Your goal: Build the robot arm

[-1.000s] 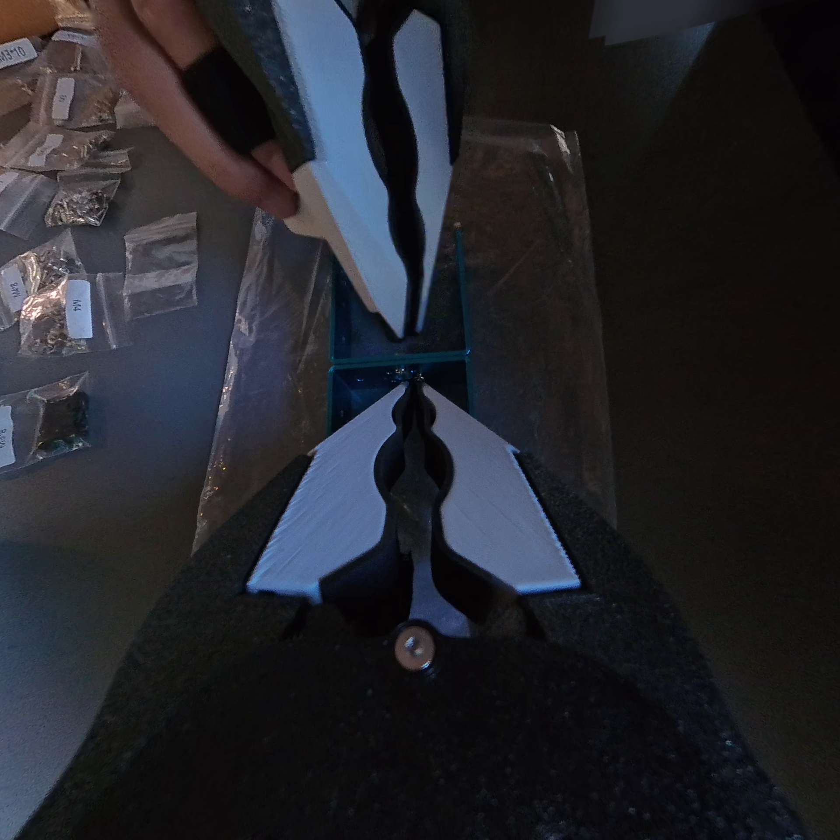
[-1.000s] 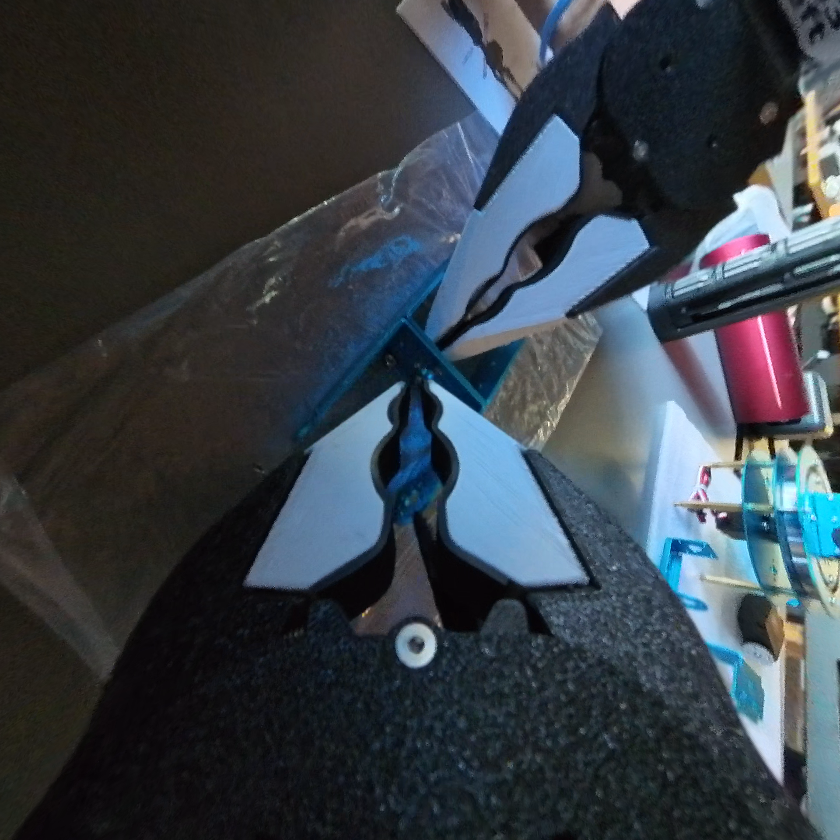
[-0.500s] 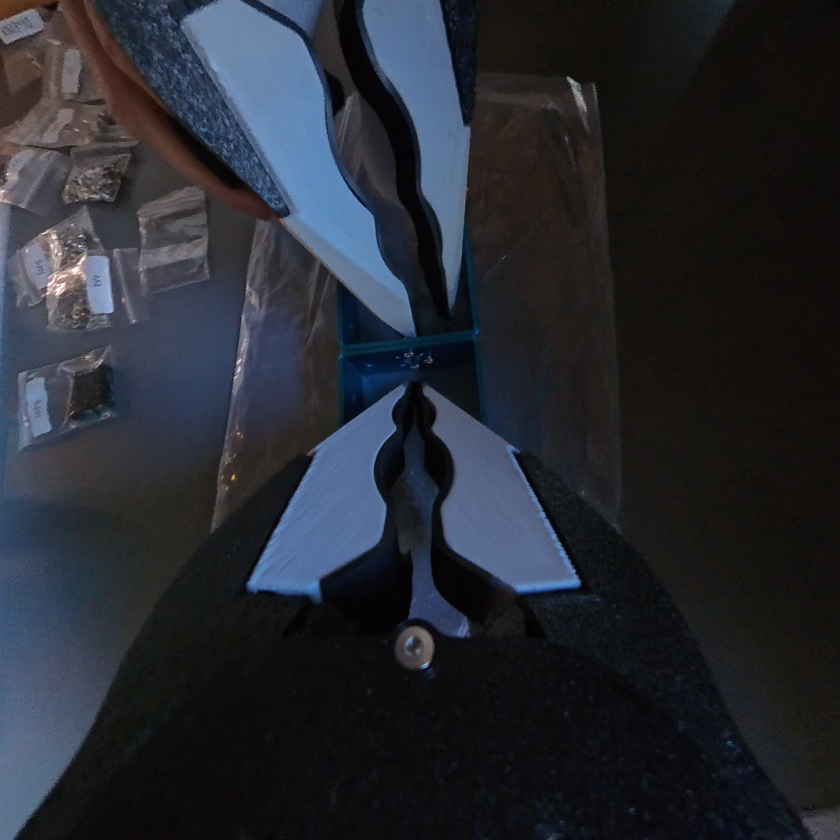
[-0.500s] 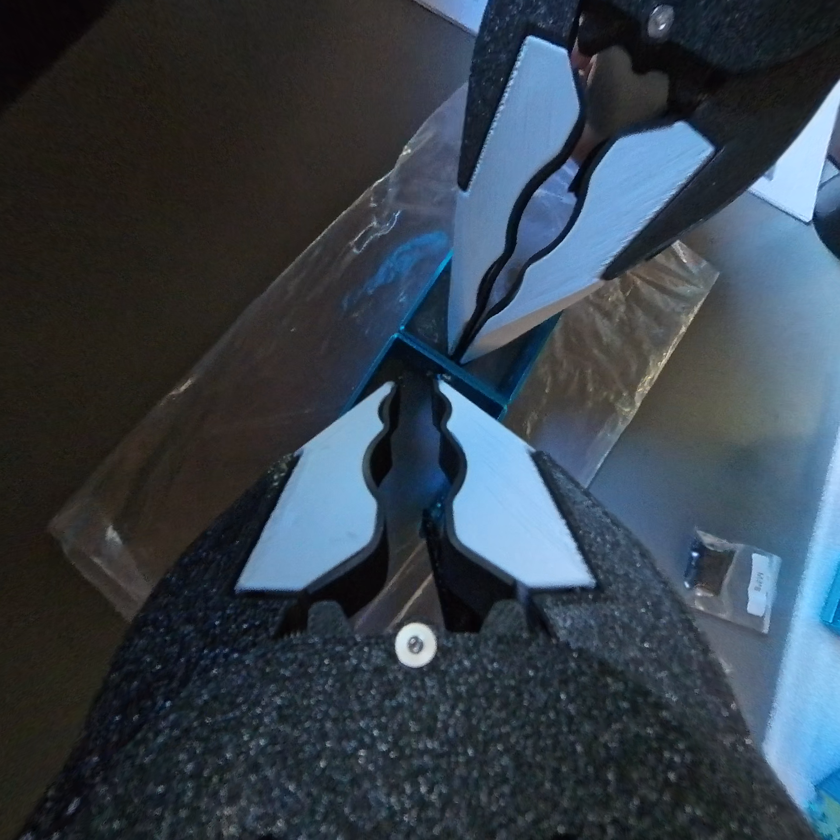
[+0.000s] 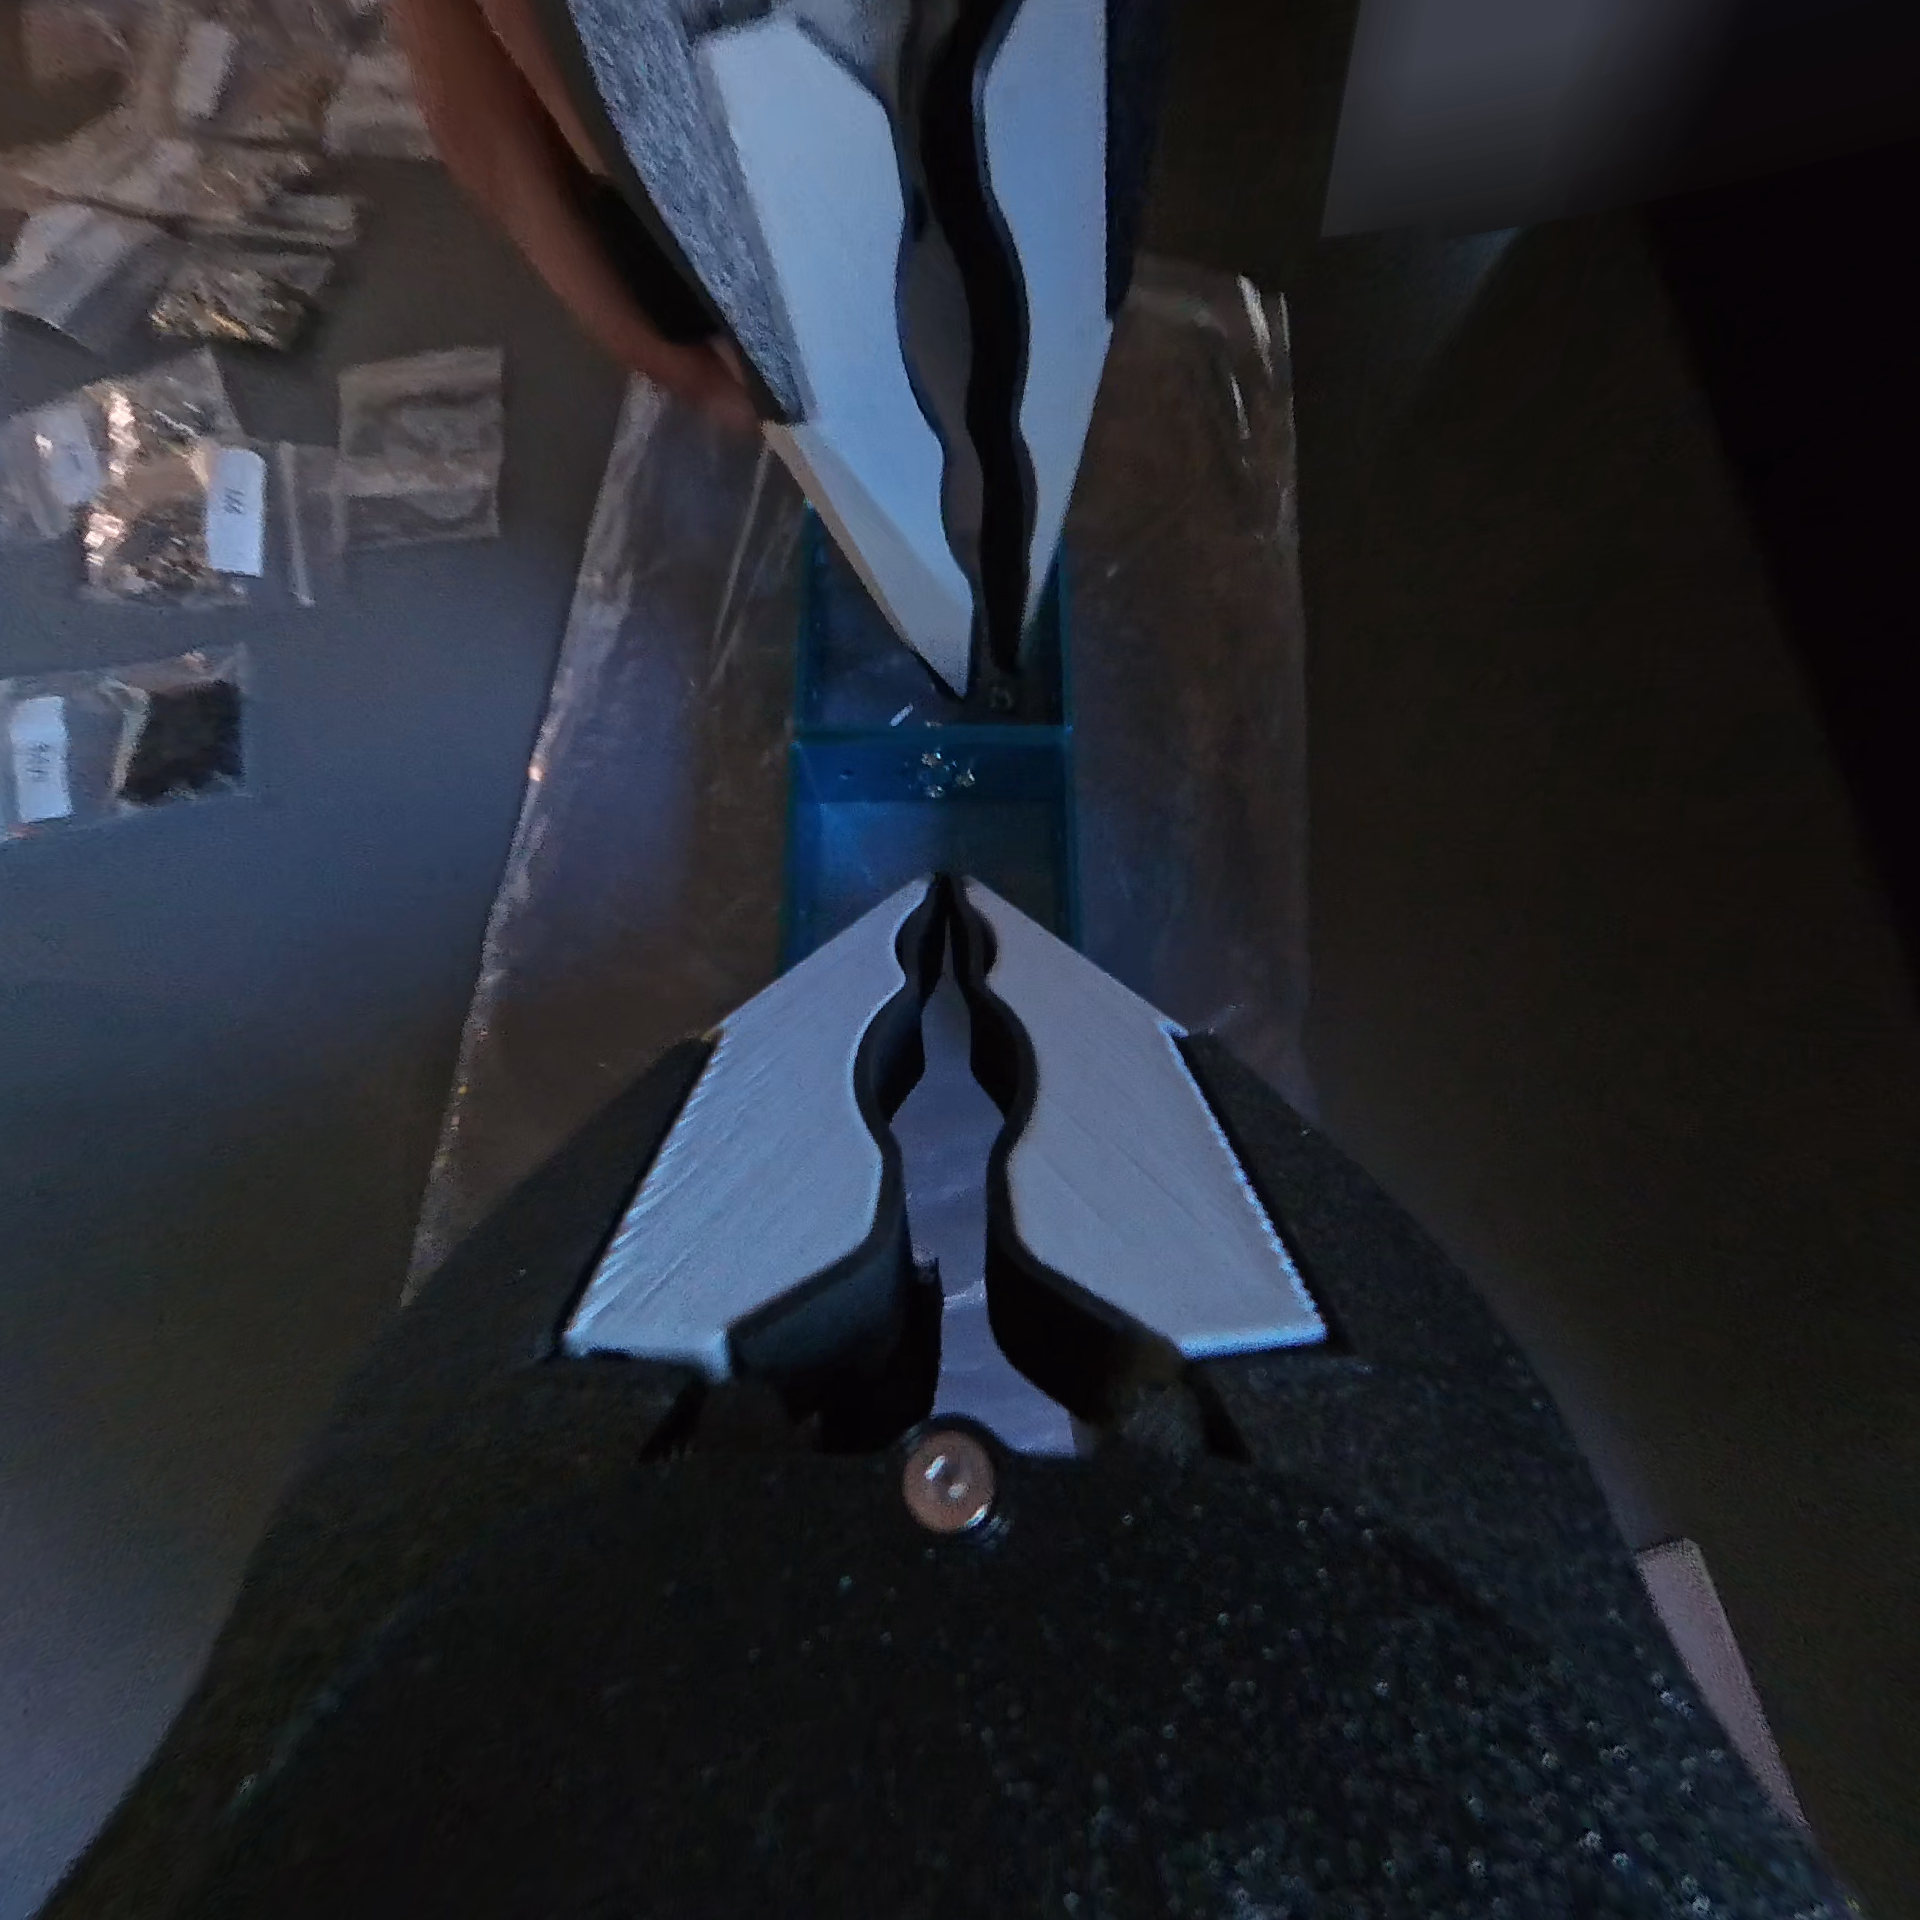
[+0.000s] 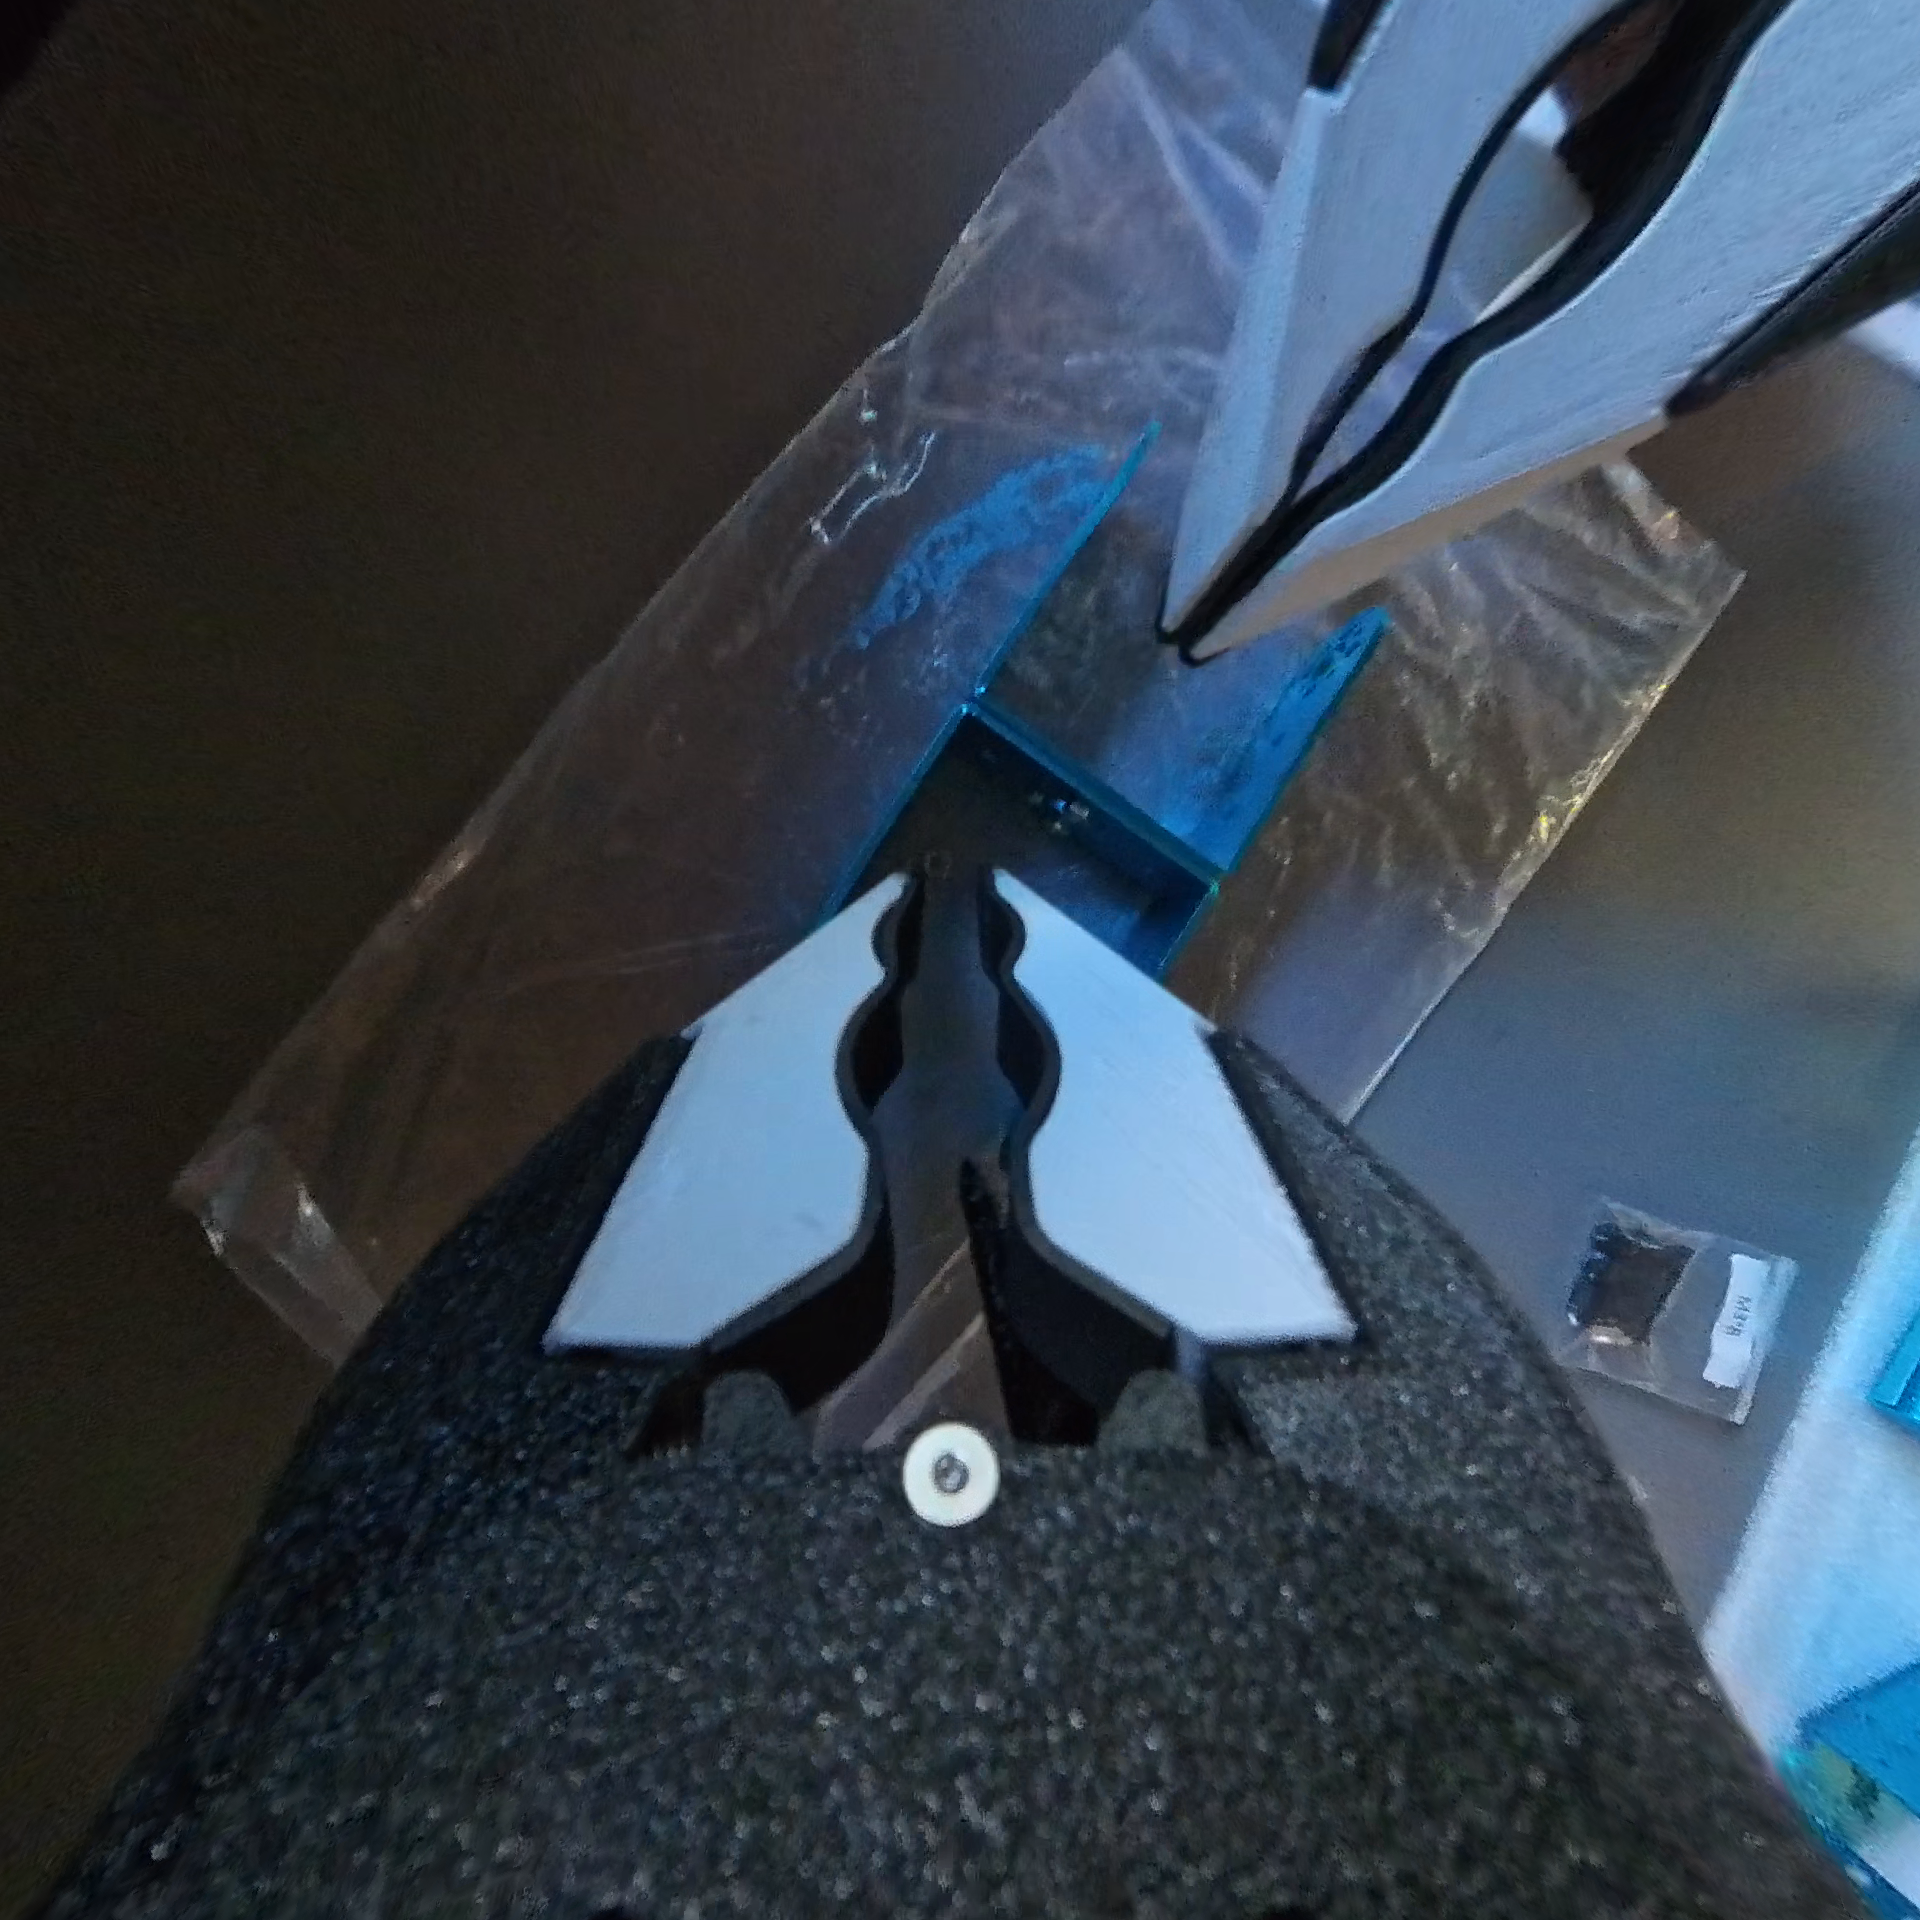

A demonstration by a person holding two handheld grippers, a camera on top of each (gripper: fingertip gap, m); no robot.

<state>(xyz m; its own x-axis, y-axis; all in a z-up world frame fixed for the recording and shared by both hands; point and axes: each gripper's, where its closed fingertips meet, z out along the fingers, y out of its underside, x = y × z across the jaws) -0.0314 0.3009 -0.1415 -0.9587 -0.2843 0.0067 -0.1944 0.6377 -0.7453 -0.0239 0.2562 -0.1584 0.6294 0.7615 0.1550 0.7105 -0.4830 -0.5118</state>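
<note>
A blue metal bracket [image 5: 925, 774], two U-shaped pieces joined back to back with a screw at the crosspiece, lies on a clear plastic bag [image 5: 1174, 623]. My left gripper [image 5: 943, 883] is shut and empty, its tips just short of the crosspiece between the bracket's near arms. My right gripper [image 5: 987, 665] comes in from the opposite side, tips down inside the far half. In the right wrist view the right gripper [image 6: 948, 881] stands narrowly open at the bracket [image 6: 1091, 805], with nothing clear between its jaws. The left gripper [image 6: 1184, 644] shows shut between the far arms, over the bag [image 6: 623, 831].
Several small bags of hardware [image 5: 156, 520] lie on the grey table [image 5: 260, 935] to the left. A hand [image 5: 540, 208] holds the right gripper. In the right wrist view one small bag [image 6: 1673, 1320] and a white foam pad with blue parts [image 6: 1849, 1455] lie at the right. Across from one pair of fingers to the other is roughly 6 cm.
My left gripper has drawn back a little from the crosspiece it touched. The right gripper's jaws have parted slightly. Both views have shifted over the bracket.
</note>
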